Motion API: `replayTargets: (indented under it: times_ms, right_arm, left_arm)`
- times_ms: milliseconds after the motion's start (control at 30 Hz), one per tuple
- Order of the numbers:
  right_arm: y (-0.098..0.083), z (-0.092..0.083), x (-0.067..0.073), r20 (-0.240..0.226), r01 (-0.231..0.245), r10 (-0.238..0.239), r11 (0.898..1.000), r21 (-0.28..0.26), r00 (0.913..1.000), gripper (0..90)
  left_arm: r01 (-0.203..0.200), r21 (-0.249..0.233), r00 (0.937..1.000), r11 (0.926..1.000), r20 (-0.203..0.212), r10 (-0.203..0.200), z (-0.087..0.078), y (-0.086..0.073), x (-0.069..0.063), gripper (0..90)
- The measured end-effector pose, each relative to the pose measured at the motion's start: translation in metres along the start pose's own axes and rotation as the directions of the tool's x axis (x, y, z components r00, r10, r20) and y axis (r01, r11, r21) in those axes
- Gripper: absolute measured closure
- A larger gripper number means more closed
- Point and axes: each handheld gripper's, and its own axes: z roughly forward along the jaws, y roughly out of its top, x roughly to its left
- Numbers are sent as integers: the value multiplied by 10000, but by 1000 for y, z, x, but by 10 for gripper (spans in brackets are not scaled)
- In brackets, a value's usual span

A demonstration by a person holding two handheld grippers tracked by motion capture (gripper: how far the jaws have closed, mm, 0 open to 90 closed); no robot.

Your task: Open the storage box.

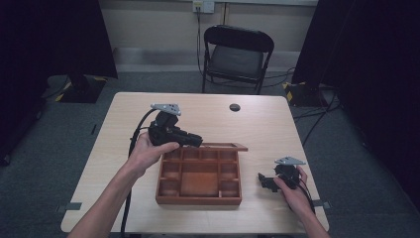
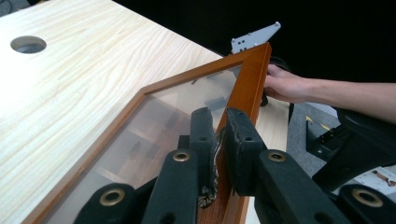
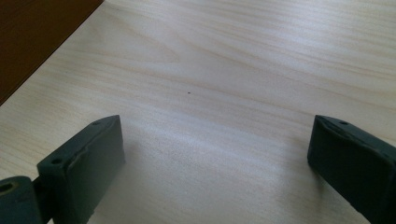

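left jaws clamp lid (image 2: 245, 88) frame, lid raised level over box (image 1: 199, 198); right jaws wide.

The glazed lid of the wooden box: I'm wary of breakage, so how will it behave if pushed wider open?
The lid likely stays stiff, given its solid wooden frame. Its clear pane looks fragile, so a drop could crack it. It seems hinged to the box, so it should swing, not slide; the left gripper is shut on its frame edge.
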Motion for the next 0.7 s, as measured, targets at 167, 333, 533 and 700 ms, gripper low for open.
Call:
replayTargets:
  times_ms: [167, 333, 533, 700]
  right_arm:
    - [0, 0, 0, -16, 0, 0, 10000, 0, 10000, 29]
    - [0, 0, 0, -15, -3, 3, 10000, -2, 10000, 29]
    - [0, 0, 0, -15, -7, 7, 10000, 2, 10000, 29]
    - [0, 0, 0, -26, -37, 37, 10000, 18, 10000, 26]
  left_arm:
    - [23, 39, 10000, 10000, -23, -23, 0, 1, 1, 820]
    - [39, 51, 10000, 10000, 14, -39, 0, 4, 3, 820]
    - [57, 145, 10000, 9999, -62, -56, -1, 8, 4, 820]
    - [146, 36, 9999, 9999, 15, -146, -2, 10, 8, 821]
